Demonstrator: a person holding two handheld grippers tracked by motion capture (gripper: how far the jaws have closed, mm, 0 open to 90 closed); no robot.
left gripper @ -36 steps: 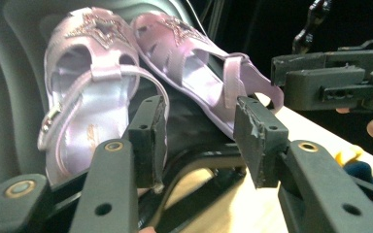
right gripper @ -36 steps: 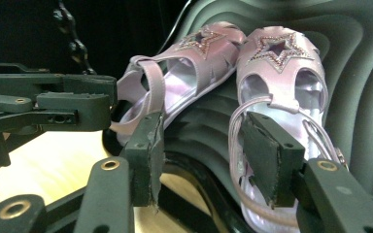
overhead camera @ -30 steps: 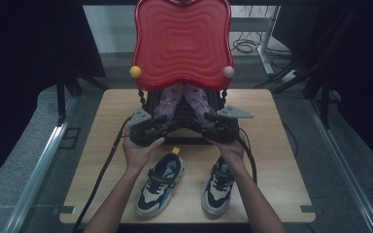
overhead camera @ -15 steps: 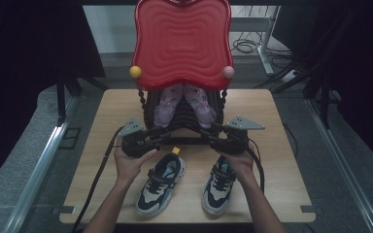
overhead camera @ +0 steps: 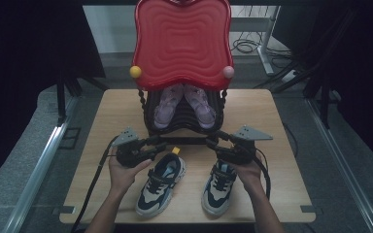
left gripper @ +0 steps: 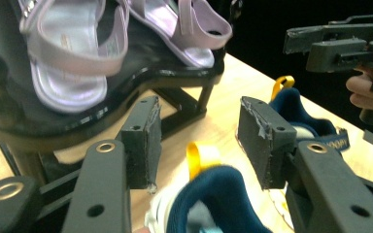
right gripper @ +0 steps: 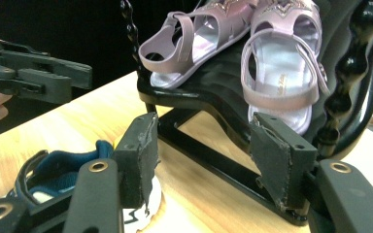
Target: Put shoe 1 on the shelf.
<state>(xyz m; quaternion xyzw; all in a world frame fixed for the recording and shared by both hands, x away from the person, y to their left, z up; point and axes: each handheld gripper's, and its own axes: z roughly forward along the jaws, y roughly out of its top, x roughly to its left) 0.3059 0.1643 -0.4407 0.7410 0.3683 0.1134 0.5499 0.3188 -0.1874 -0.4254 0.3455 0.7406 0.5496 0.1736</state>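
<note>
While both sets of jaws stand wide with nothing between them, the left gripper (overhead camera: 161, 143) hangs just above the heel of the left sneaker (overhead camera: 159, 180), and in the left gripper view its pads straddle the yellow pull loop (left gripper: 200, 156) on that navy collar. The right gripper (overhead camera: 212, 142) hovers over the heel of the right sneaker (overhead camera: 219, 181), though in the right gripper view its open jaws look mostly at the black chair frame (right gripper: 213, 145) rather than at the shoe, whose collar sits low at the left. Judging by this, the step in hand is the approach to the sneakers, both of which lie side by side on the wooden table (overhead camera: 281, 160) in front of the small chair. The next move probably calls for lowering each gripper onto a heel collar and closing there. A pair of lilac sandals (overhead camera: 180, 105) already rests on the chair's seat, partly hidden from above by the red chair back (overhead camera: 182, 41). Whether room remains beside them is hard to tell.
</note>
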